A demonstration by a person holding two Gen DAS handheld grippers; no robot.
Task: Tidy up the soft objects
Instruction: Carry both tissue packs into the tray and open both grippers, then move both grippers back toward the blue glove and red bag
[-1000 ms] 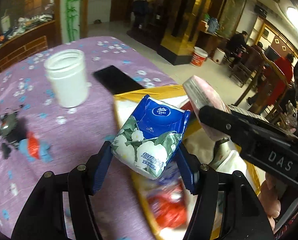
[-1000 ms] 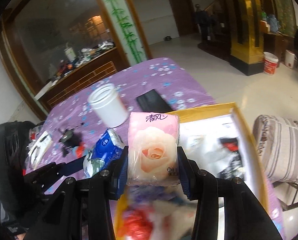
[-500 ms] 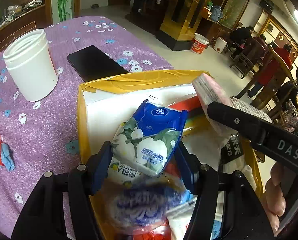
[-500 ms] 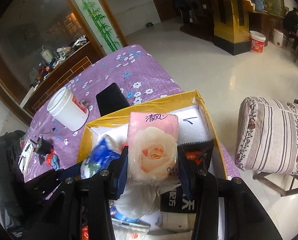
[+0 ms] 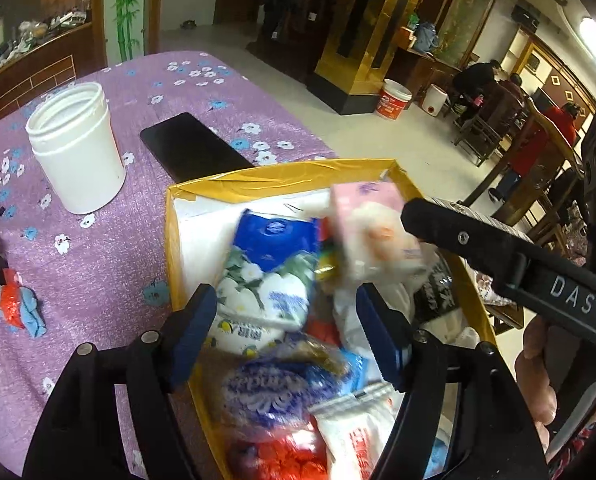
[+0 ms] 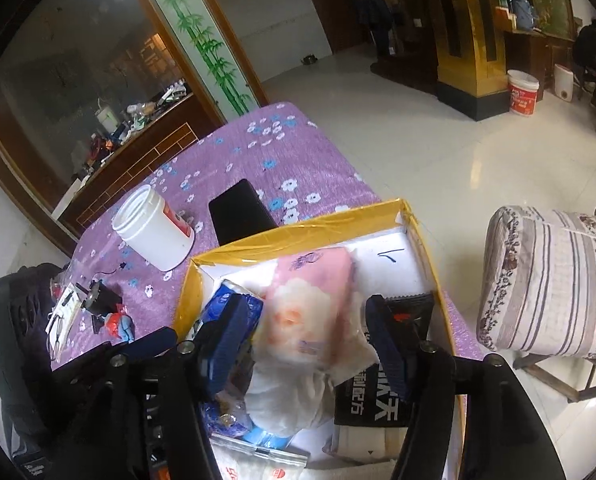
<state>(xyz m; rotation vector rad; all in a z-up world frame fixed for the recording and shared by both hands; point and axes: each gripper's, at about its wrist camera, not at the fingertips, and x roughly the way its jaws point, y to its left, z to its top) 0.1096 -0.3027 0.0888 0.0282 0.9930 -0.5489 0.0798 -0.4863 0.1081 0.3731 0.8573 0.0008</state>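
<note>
the box [image 5: 282, 178] sat on the worktop [image 5: 98, 264] at its near right part, filled with soft packets. the floral tissue pack [image 5: 270, 276] lay in it to the left of the rose tissue pack [image 5: 372, 232]. behind the box lay the phone [image 5: 190, 148], with the jar [image 5: 76, 148] to its left. a small toy [image 5: 18, 306] lay at the far left.

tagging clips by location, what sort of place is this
Probably a restaurant or hotel-style dining hall, though I can't be sure. A table with a purple flowered tablecloth stands on a wide tiled floor, gold-trimmed pillars rise behind it, and people sit at wooden tables in the background.
</note>
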